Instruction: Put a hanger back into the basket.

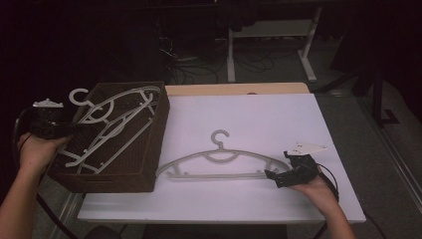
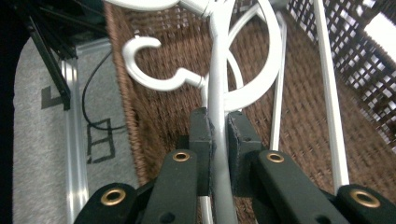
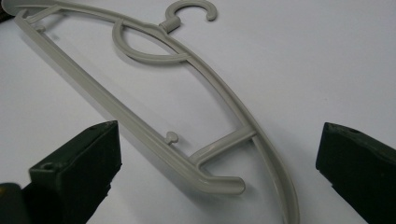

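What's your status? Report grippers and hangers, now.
Left gripper shut on basket hanger. Right gripper open around table hanger end. Nothing blocking.

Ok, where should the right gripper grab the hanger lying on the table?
Probably the hanger's right end, where arm and bottom bar meet. It lies flat on the table, that end between the open right gripper jaws, so come from the right and close across the thin bars.

Pale grey hanger [image 1: 219,158] on white table [image 1: 259,119], dark brown woven basket [image 1: 149,149], black gripper [image 1: 276,178]
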`<control>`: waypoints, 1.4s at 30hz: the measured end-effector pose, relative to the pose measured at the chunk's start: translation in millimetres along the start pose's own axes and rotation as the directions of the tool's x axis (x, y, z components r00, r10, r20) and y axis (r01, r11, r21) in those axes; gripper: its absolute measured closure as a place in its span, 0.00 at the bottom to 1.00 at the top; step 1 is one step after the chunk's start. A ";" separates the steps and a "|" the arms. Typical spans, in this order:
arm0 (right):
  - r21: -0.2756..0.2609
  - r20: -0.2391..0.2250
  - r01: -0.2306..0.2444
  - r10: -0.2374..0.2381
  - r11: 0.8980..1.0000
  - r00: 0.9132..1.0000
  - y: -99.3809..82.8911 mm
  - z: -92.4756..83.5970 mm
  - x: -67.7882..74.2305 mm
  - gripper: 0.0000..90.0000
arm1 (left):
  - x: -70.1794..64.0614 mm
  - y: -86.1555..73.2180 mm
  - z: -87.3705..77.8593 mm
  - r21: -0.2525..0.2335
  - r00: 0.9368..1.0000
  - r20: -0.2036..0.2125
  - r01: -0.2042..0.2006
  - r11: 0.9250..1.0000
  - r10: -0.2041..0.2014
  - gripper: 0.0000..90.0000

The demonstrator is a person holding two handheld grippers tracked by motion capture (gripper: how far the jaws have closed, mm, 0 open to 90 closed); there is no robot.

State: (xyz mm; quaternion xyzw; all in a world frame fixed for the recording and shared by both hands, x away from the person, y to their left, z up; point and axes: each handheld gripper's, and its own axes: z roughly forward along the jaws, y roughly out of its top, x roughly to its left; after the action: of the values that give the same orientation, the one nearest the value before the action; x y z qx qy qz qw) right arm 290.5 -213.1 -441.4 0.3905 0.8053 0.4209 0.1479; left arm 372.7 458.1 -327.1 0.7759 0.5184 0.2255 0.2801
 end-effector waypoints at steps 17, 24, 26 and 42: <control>-0.008 0.002 -0.005 0.005 1.000 1.000 0.0 -1.5 0.0 0.00 | -2.1 -2.8 28.4 0.043 1.000 -0.011 0.024 0.999 -0.024 0.68; -0.006 0.002 -0.003 0.003 1.000 1.000 0.1 -1.3 0.2 0.00 | -3.4 -0.1 19.3 -0.046 0.996 0.068 0.058 0.997 -0.055 0.53; -0.005 0.002 -0.001 0.001 1.000 1.000 0.0 -1.0 0.3 0.00 | -6.9 2.1 16.2 -0.074 0.993 0.106 0.068 0.995 -0.060 0.48; 0.000 -0.005 0.007 -0.007 1.000 1.000 0.0 -1.2 1.1 0.00 | -76.0 36.3 5.2 -0.185 0.935 0.353 0.024 0.983 0.044 0.31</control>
State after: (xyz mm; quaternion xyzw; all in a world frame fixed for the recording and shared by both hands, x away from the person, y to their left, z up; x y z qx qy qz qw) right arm 289.1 -212.9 -440.5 0.3865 0.8070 0.4213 0.1476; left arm 373.2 375.2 -311.2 0.7769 0.4319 0.1305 0.4391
